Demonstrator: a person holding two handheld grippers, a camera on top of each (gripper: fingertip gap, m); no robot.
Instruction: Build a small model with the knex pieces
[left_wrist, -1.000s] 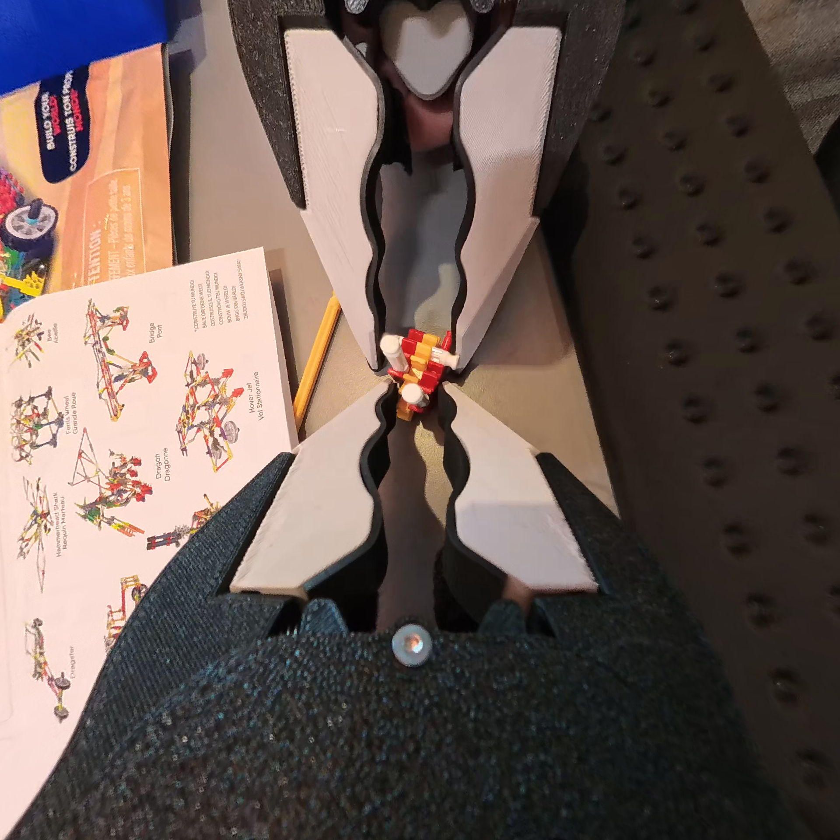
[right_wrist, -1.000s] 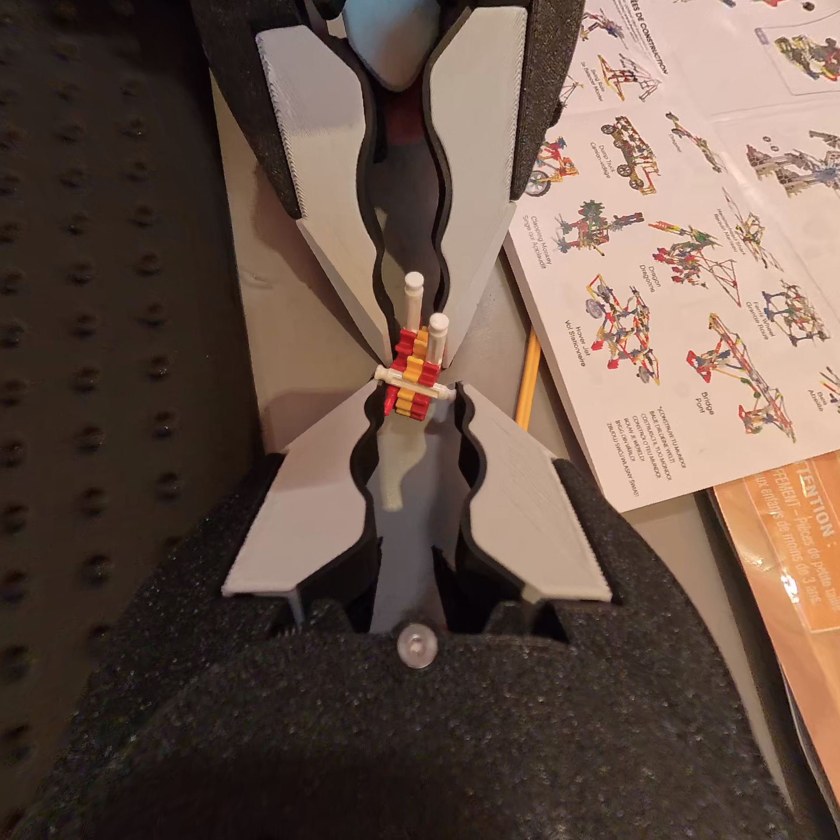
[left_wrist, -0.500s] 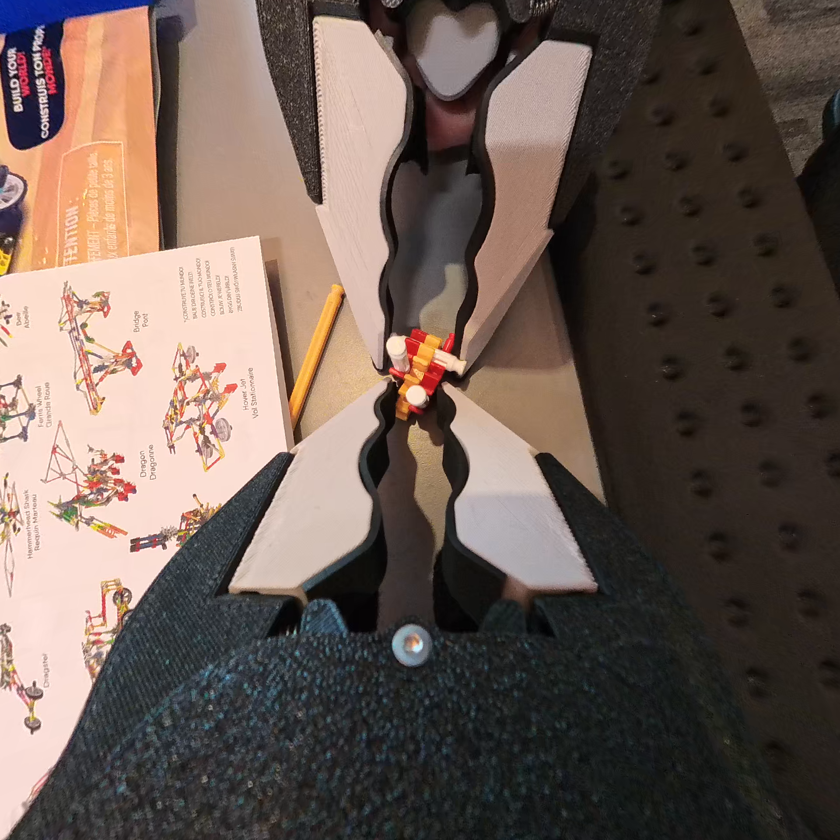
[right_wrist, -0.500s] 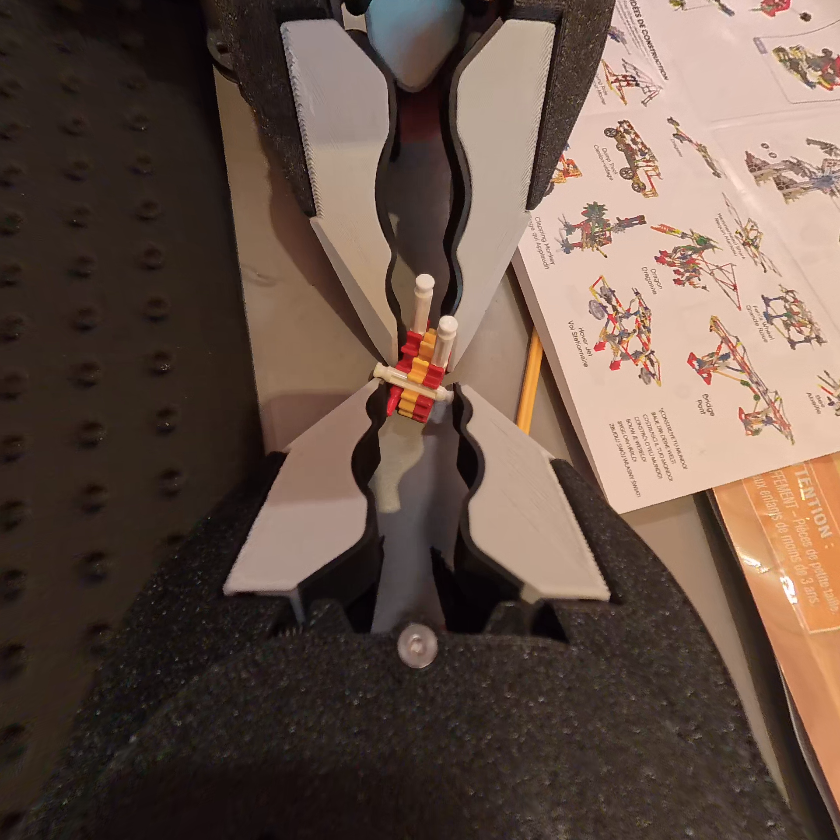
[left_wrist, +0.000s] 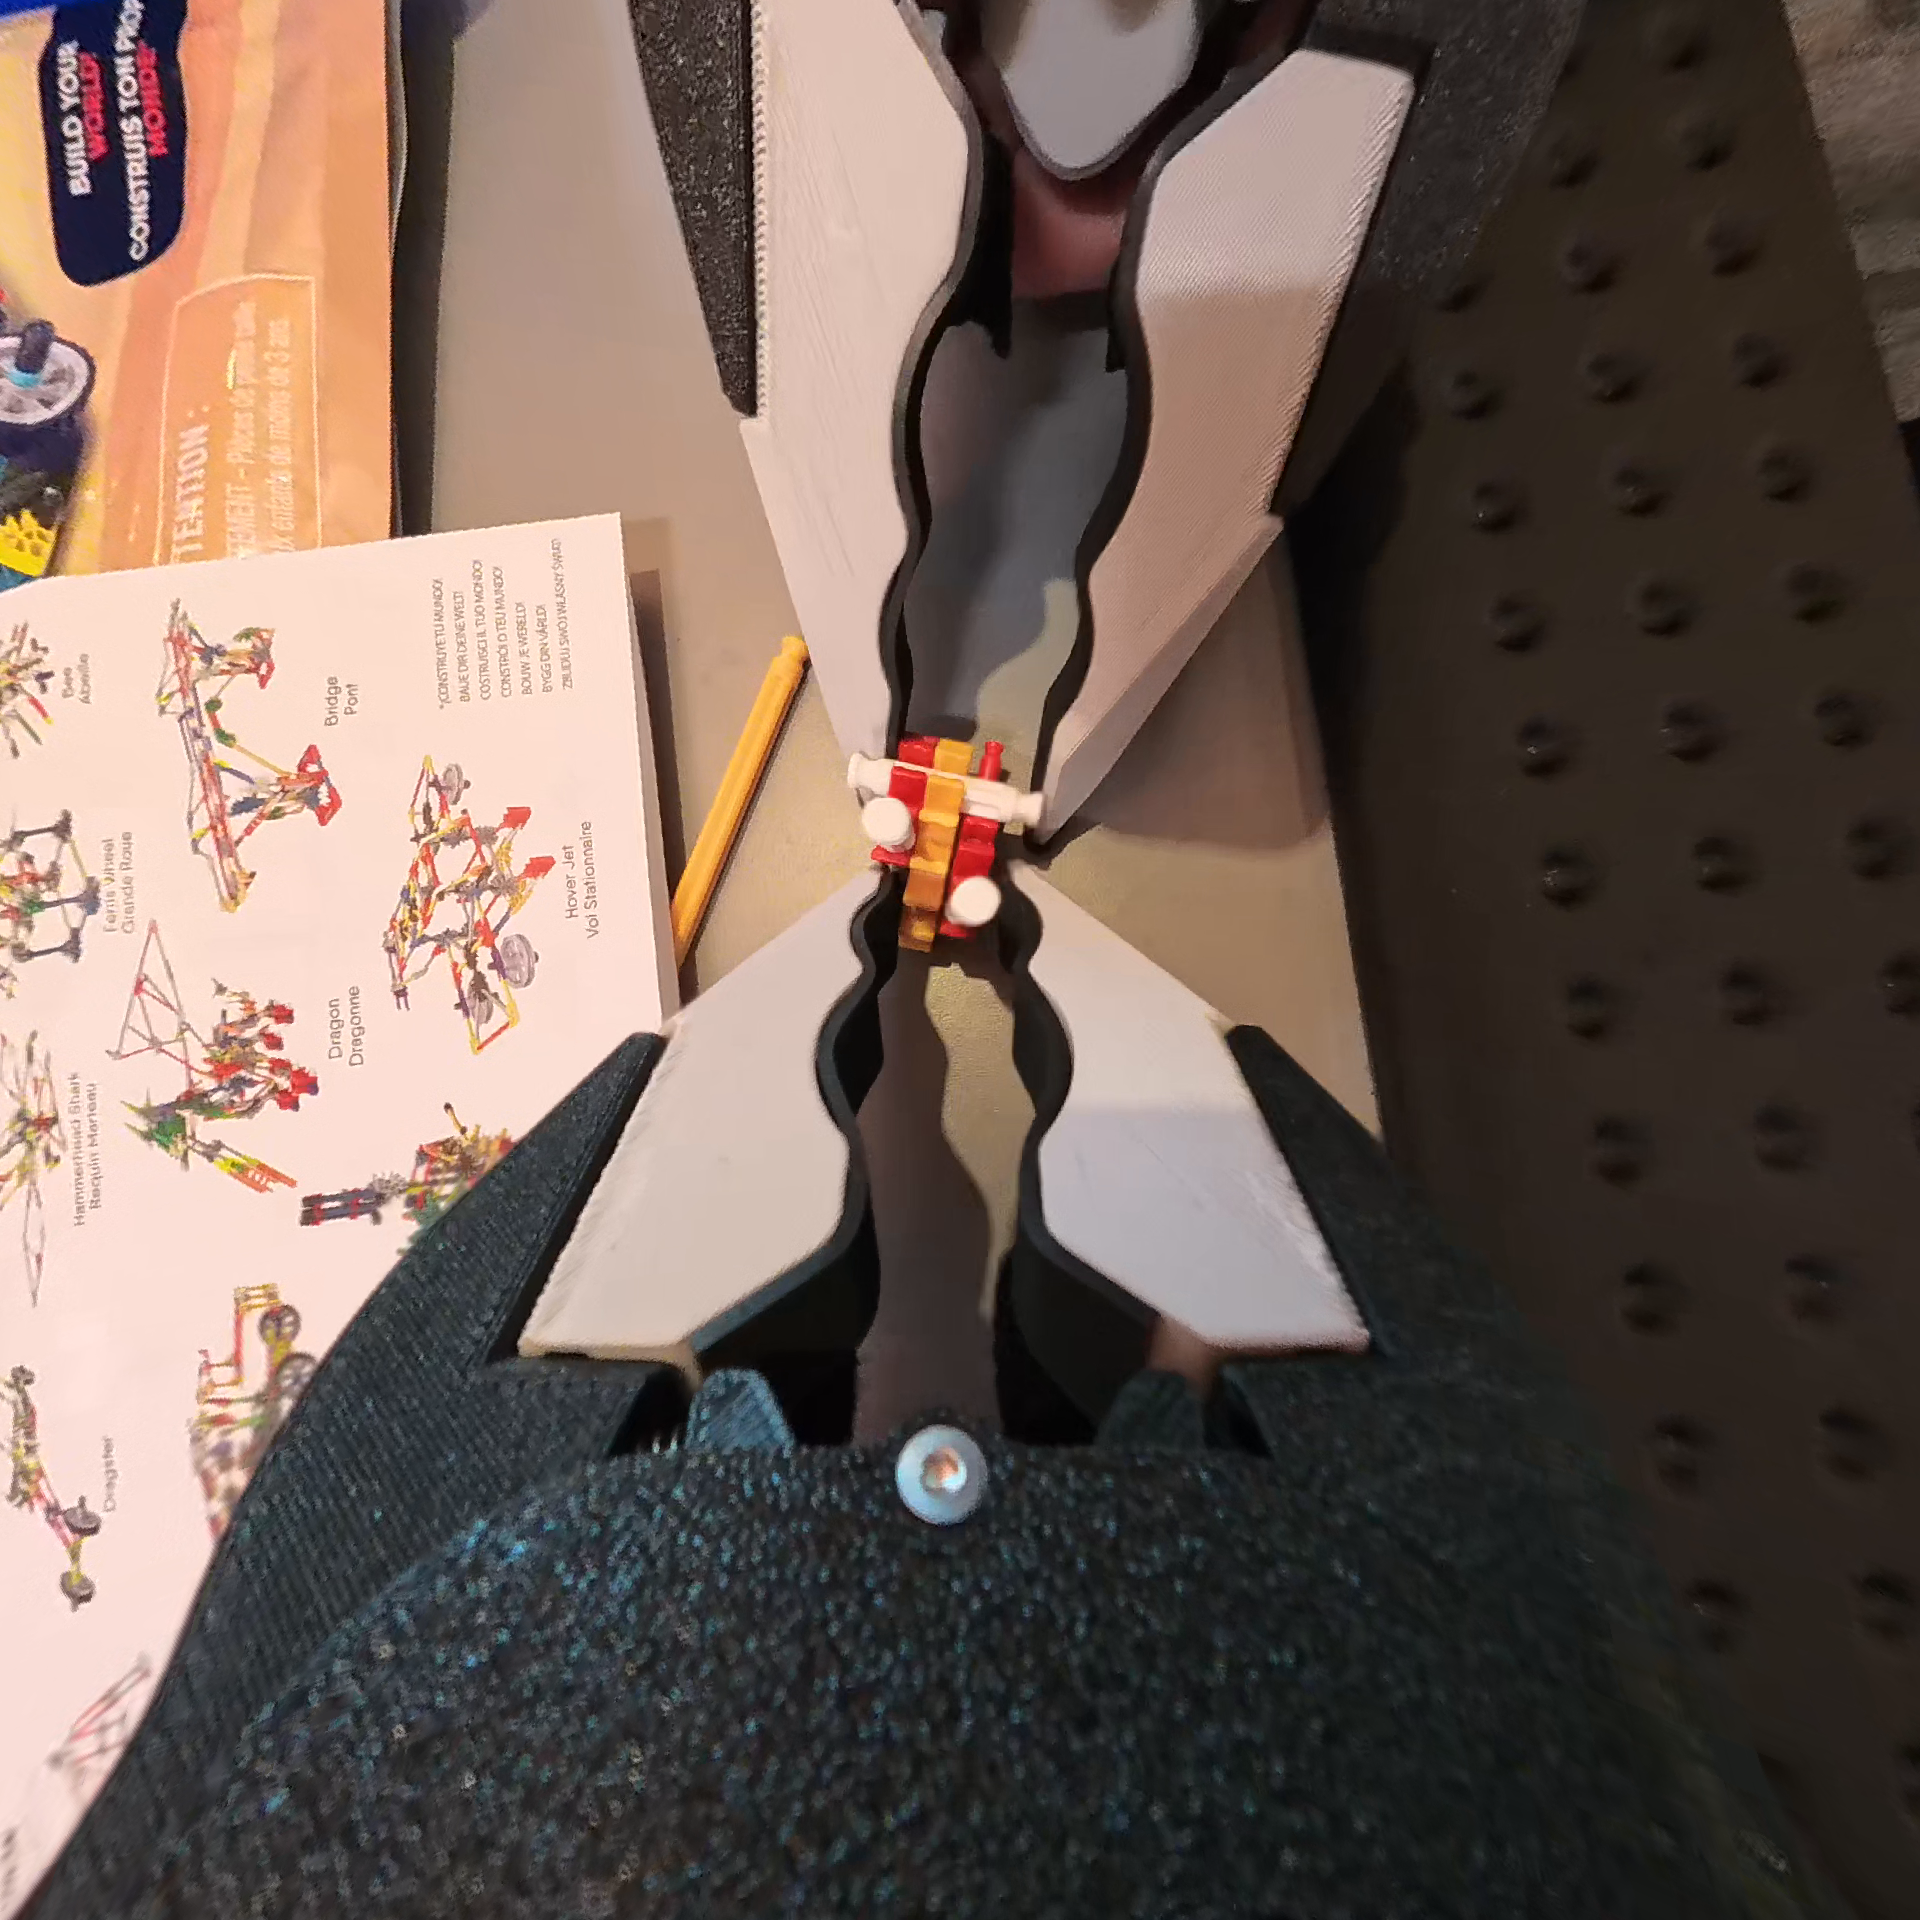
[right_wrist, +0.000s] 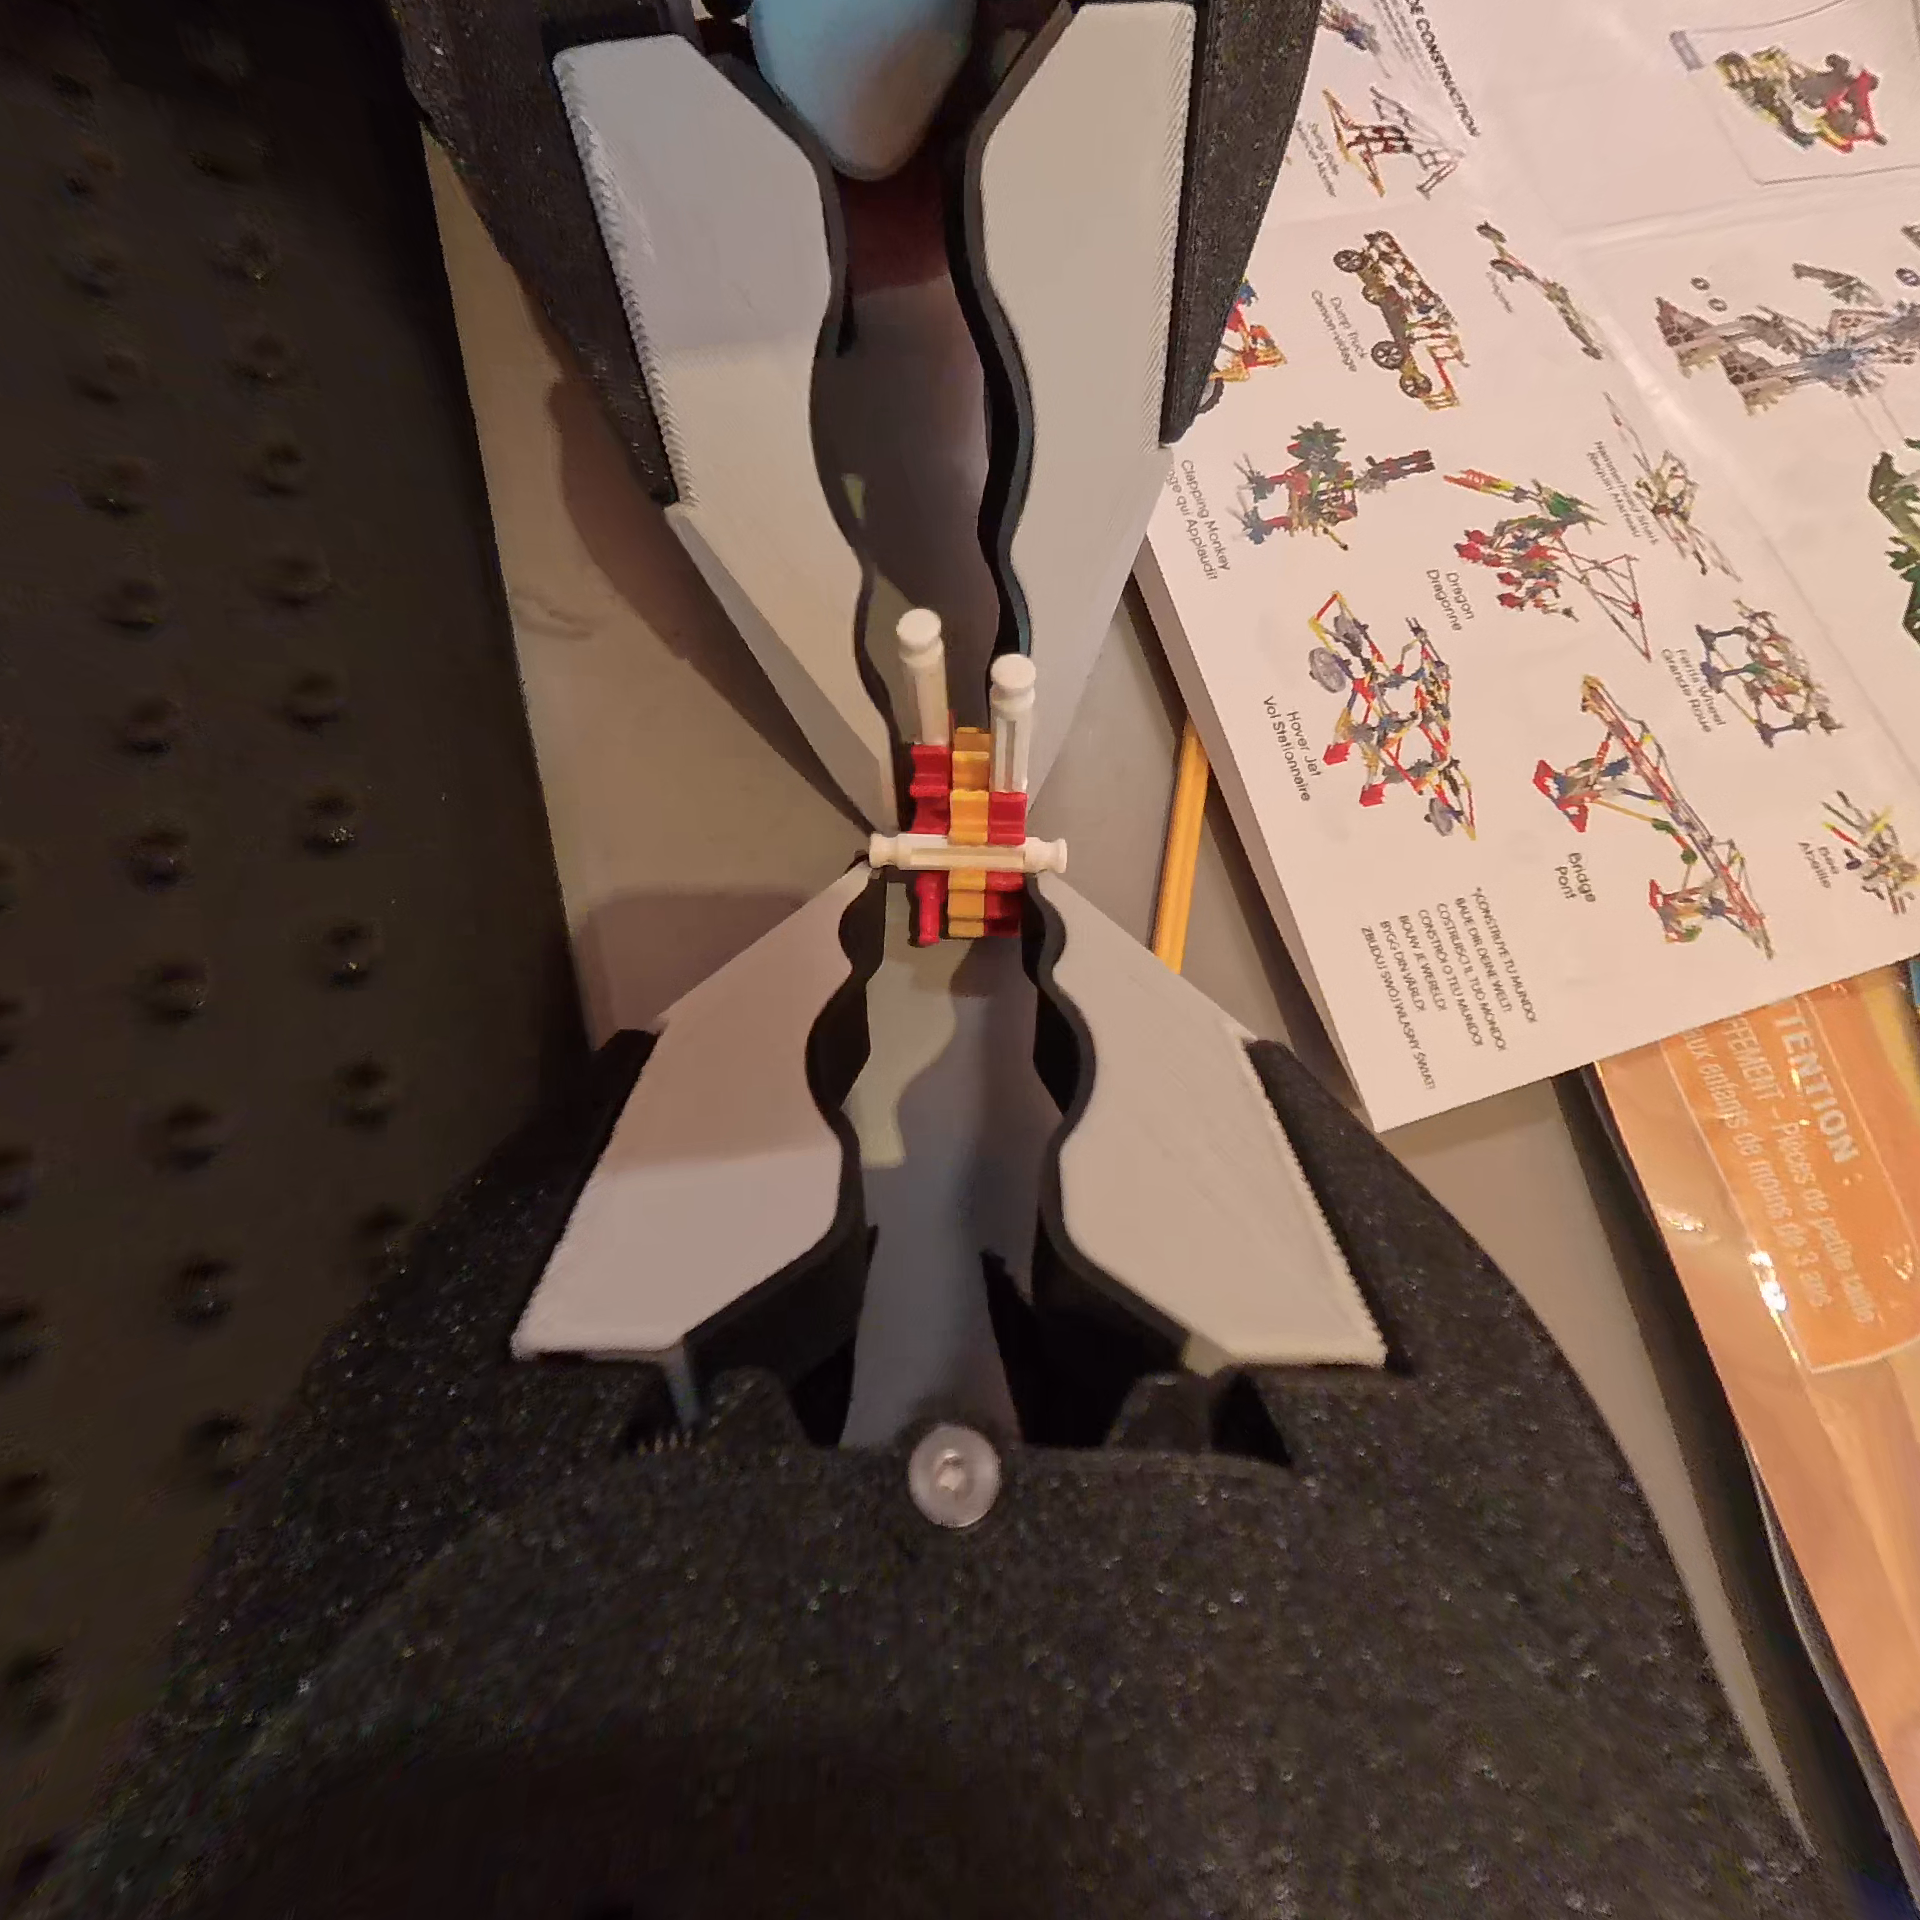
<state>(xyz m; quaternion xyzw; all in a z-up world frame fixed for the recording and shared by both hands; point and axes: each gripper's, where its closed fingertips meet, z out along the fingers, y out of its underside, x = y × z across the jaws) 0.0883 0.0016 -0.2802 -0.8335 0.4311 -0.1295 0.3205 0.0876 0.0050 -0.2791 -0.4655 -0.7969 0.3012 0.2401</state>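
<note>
Left wrist view: my left gripper (left_wrist: 940, 914) is clenched on the near end of a small toy block (left_wrist: 940, 836), two red layers with one orange between, crossed by three white pegs. My right gripper (left_wrist: 961, 748) comes from opposite and pinches its far end, so the block hangs between us above the grey table (left_wrist: 582, 343). One yellow rod (left_wrist: 740, 784) lies beside one instruction sheet (left_wrist: 312, 831).

Right wrist view: my right gripper (right_wrist: 951, 925) grips the toy block (right_wrist: 966, 831); the left gripper (right_wrist: 961, 758) faces it. Two pegs point away, one lies crosswise. One orange box (right_wrist: 1787, 1247) sits under the instruction sheet (right_wrist: 1558, 623).
</note>
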